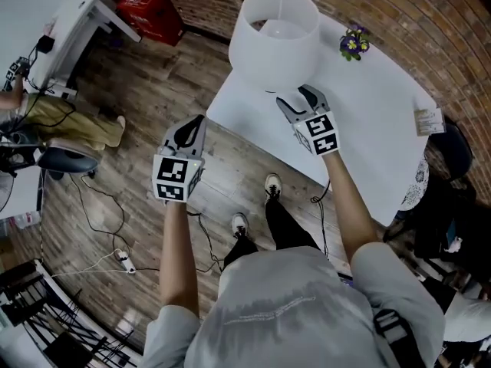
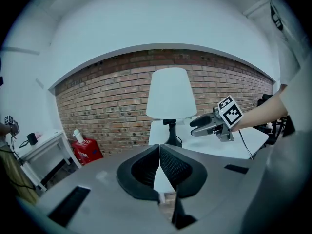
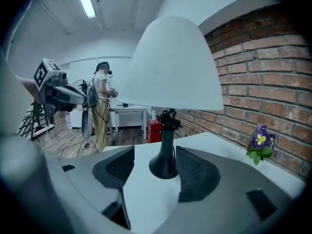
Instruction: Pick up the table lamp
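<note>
The right gripper [image 3: 157, 172] has its jaws apart just above the white table [image 1: 368, 121]. The table lamp [image 3: 165, 152] stands with its black foot in the gap between them and its white shade overhead; the pads seem not to touch it, though that is hard to judge. The left gripper [image 2: 159, 165] has its jaws together on nothing, off the table's edge, with the lamp ahead of it.
</note>
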Demonstrator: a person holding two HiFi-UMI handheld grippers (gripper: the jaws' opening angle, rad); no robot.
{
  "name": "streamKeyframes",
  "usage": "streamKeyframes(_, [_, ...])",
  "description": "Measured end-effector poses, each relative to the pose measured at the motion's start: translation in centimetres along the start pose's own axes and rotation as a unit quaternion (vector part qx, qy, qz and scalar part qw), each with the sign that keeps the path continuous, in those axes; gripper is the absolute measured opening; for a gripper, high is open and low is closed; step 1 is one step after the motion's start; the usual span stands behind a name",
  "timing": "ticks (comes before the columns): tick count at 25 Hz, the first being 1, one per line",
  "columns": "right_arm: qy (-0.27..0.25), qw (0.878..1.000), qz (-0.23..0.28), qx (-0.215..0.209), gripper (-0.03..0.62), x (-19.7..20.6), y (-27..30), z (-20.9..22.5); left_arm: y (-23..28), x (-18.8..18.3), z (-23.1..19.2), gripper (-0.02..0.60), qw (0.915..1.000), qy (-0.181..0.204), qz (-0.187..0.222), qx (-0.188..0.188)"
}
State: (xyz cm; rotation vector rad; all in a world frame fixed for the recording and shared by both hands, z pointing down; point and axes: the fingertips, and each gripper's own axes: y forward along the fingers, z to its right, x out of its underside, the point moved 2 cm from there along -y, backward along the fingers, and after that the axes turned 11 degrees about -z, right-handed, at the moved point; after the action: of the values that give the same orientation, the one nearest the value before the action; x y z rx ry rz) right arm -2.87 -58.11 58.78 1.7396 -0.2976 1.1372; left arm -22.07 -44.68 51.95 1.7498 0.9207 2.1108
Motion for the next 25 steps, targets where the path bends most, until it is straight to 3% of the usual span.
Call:
streamKeyframes(5, [-0.012,1.0,0.013,-0.018,0.287,-0.5,3.3,0.8,1.6,0.6,-0.7,0.014,0.9998,-0.014,-0.015,-0.008])
streamKeyframes(16, [-0.041,0.998,0.057,0.002,0.291,-2.6,7.9,1.9,3.6,1.9,-2.0,0.014,0.9989,-0.028,-0.035,-0.012])
streamKeyframes(25, [-0.041,0.997,0.072,0.01,0.258,-3.3,10.6,2.5,4.4,1.2,-2.3,0.014,0.9991,-0.02,-0.036,-0.005])
